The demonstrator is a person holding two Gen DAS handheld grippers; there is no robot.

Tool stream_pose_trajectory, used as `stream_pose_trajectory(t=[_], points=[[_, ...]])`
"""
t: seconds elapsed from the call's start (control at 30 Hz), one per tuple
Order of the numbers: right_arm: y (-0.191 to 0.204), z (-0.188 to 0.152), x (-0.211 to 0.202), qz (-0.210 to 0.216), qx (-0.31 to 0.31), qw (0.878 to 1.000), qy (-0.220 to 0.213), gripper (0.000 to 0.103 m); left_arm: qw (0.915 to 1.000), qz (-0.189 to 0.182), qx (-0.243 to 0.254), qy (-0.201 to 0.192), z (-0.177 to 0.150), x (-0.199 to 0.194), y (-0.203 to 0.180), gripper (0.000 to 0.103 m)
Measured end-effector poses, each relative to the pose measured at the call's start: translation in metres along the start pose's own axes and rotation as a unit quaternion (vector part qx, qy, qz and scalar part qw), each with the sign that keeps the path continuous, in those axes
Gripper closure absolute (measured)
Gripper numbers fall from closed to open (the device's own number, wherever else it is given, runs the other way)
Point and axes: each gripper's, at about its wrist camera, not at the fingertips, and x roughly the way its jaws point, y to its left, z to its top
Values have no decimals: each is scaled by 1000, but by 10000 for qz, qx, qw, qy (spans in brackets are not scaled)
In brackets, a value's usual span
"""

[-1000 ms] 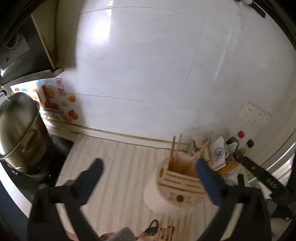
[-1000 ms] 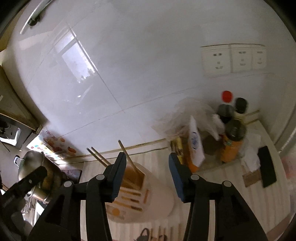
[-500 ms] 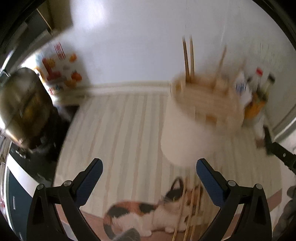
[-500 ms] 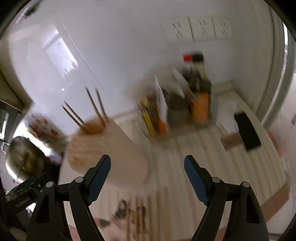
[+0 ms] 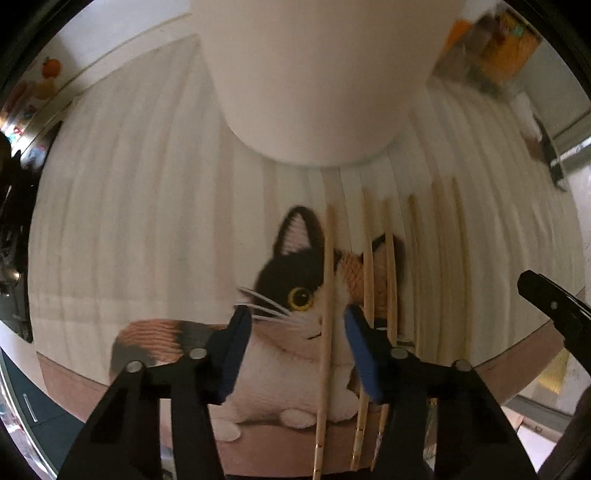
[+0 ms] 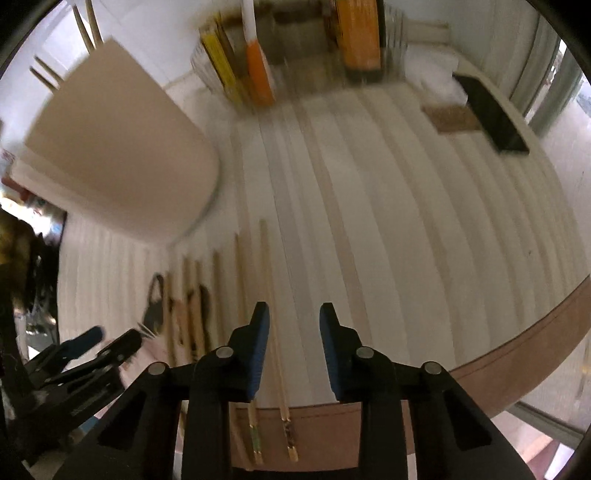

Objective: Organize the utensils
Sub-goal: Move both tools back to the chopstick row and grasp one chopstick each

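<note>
Several wooden chopsticks lie side by side on a striped mat (image 5: 122,206) with a cat picture (image 5: 295,295). My left gripper (image 5: 297,325) is open just above the mat, with the leftmost chopstick (image 5: 327,295) lying between its fingers, near the right one. The white utensil holder (image 5: 314,74) stands close behind. In the right wrist view my right gripper (image 6: 293,325) is open and low over the mat (image 6: 406,240), with the rightmost chopstick (image 6: 271,306) lying just inside its left finger. The holder (image 6: 122,155) stands at the left, with chopsticks (image 6: 88,26) sticking out of it.
Bottles and packets (image 6: 295,48) stand against the back wall. A black phone (image 6: 493,110) and a brown pad (image 6: 452,118) lie at the right. A metal pot (image 6: 14,243) sits at the far left. The mat's brown front edge (image 6: 517,350) runs near the counter edge.
Both grippers have dropped from looking at the wall to low over the mat. Both have narrowed their opening around a chopstick on the mat.
</note>
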Motion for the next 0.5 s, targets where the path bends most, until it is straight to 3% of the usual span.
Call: stream_pose_trajectory(t=[0.03, 0.1, 0.17, 0.43, 0.5], points=[[0, -2, 3, -6, -11, 10000, 34, 73, 10000, 50, 54, 41, 0, 4, -3, 66], [0, -5, 11, -59, -63, 9999, 138, 73, 9998, 93, 94, 164, -1, 12, -5, 86], [3, -6, 18, -67, -104, 9996, 247, 73, 9999, 79, 5, 144, -3, 12, -2, 98], [26, -6, 53, -286, -453, 9968, 586, 73, 9970, 35, -724, 269, -14, 10, 43, 98], [33, -8, 60, -460, -643, 9952, 577, 78, 9969, -3, -744, 246, -17, 10, 47, 98]])
